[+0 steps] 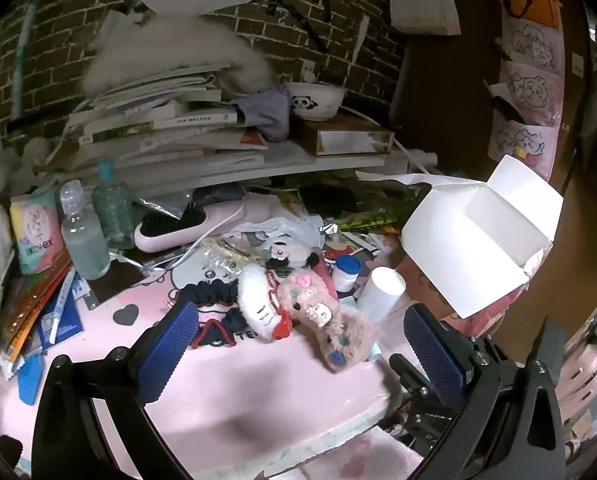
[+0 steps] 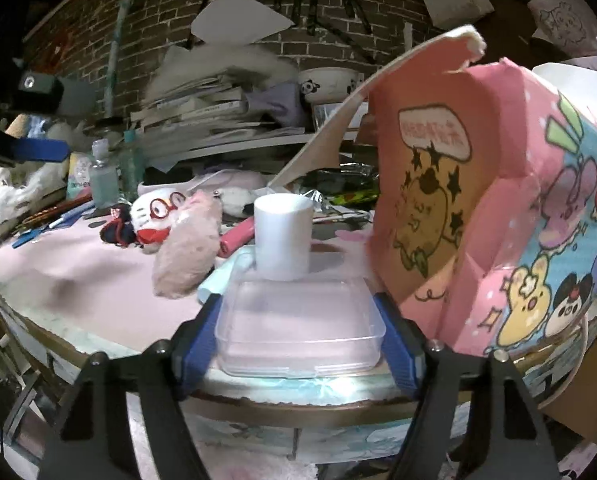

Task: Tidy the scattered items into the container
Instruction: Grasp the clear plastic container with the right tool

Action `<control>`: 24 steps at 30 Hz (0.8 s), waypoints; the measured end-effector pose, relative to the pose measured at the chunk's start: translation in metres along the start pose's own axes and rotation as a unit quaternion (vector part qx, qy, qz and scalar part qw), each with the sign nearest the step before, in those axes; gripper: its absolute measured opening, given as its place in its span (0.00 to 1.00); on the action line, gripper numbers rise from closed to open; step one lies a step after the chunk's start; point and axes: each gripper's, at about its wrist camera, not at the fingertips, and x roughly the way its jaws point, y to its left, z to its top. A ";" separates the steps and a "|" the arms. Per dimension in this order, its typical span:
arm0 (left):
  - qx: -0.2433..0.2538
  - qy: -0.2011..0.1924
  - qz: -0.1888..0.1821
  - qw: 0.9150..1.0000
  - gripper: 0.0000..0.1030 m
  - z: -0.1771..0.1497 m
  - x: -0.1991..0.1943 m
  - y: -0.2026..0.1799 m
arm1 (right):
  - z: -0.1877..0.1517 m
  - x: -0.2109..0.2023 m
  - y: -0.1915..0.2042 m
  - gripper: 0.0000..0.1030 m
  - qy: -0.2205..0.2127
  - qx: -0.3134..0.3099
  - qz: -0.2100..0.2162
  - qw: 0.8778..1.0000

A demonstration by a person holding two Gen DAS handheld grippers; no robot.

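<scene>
Both pads of the right hand-held gripper point(image 2: 298, 334) clamp a clear case point(image 2: 300, 326) lying flat, long axis crosswise.

Left wrist cam looks down from higher up. Right one sits low, close in. Both catch the white cup point(image 1: 380, 292) point(image 2: 282, 236) (and brick wall point(image 1: 78, 20) point(image 2: 138, 12) far behind).

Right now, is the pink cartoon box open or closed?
Open. The pink box has its top flaps raised, so its inside wall shows, and from the left wrist view its white flap is spread wide.
</scene>
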 end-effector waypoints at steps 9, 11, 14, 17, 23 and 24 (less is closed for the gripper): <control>-0.006 0.020 0.018 1.000 1.00 -0.009 0.007 0.004 | 0.008 -0.019 0.000 0.69 -0.021 0.002 0.019 1.000; -0.007 0.022 0.023 0.999 1.00 -0.011 0.007 0.008 | 0.010 -0.022 0.000 0.69 -0.023 0.008 0.032 0.999; -0.020 0.022 0.008 1.000 1.00 -0.014 0.004 0.015 | 0.014 -0.028 0.007 0.69 -0.032 0.003 0.051 0.998; -0.034 0.013 -0.002 0.999 1.00 -0.016 -0.002 0.022 | 0.019 -0.031 0.013 0.69 -0.031 0.009 0.093 0.995; -0.048 0.008 0.037 0.998 1.00 -0.020 -0.009 0.034 | 0.031 -0.039 0.037 0.69 -0.065 -0.022 0.136 0.988; -0.049 0.007 0.042 0.998 1.00 -0.020 -0.010 0.036 | 0.035 -0.040 0.040 0.69 -0.067 -0.023 0.152 0.986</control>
